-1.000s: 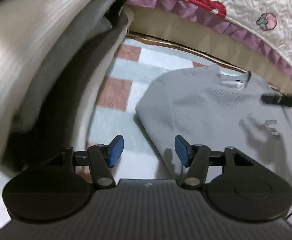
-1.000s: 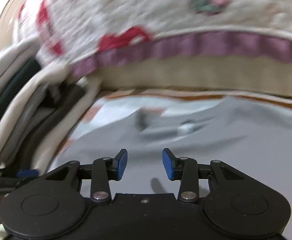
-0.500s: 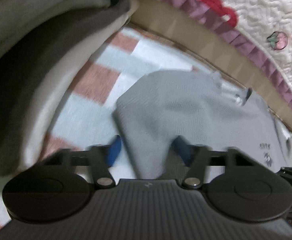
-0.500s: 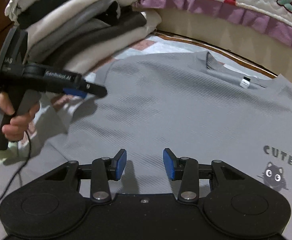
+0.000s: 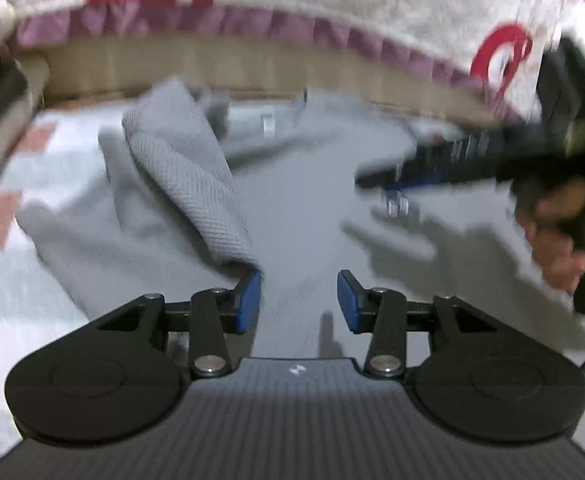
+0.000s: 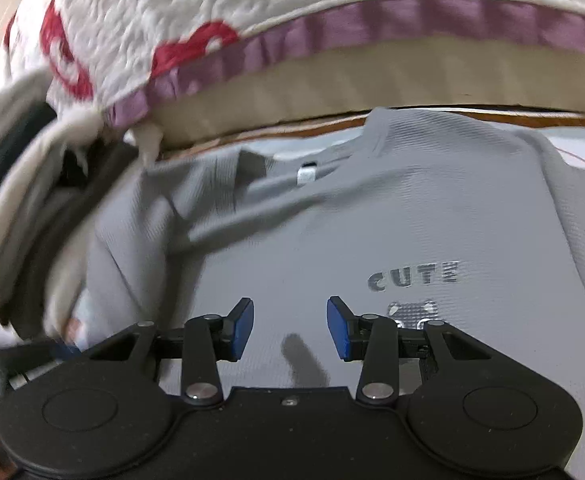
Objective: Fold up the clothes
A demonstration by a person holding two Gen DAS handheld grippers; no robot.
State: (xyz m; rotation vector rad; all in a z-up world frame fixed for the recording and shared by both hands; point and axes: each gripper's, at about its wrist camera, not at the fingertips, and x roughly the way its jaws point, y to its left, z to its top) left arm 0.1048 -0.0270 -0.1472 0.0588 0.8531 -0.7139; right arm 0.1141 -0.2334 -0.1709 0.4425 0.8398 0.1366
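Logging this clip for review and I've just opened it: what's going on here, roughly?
A person with a handheld gripper in each hand is folding a grey T-shirt spread on a checked blanket beside a bed with a quilt. The shirt's left sleeve is already folded in over the body. Both the left gripper and the right gripper are open above the shirt, holding nothing. A stack of folded clothes sits at the left.
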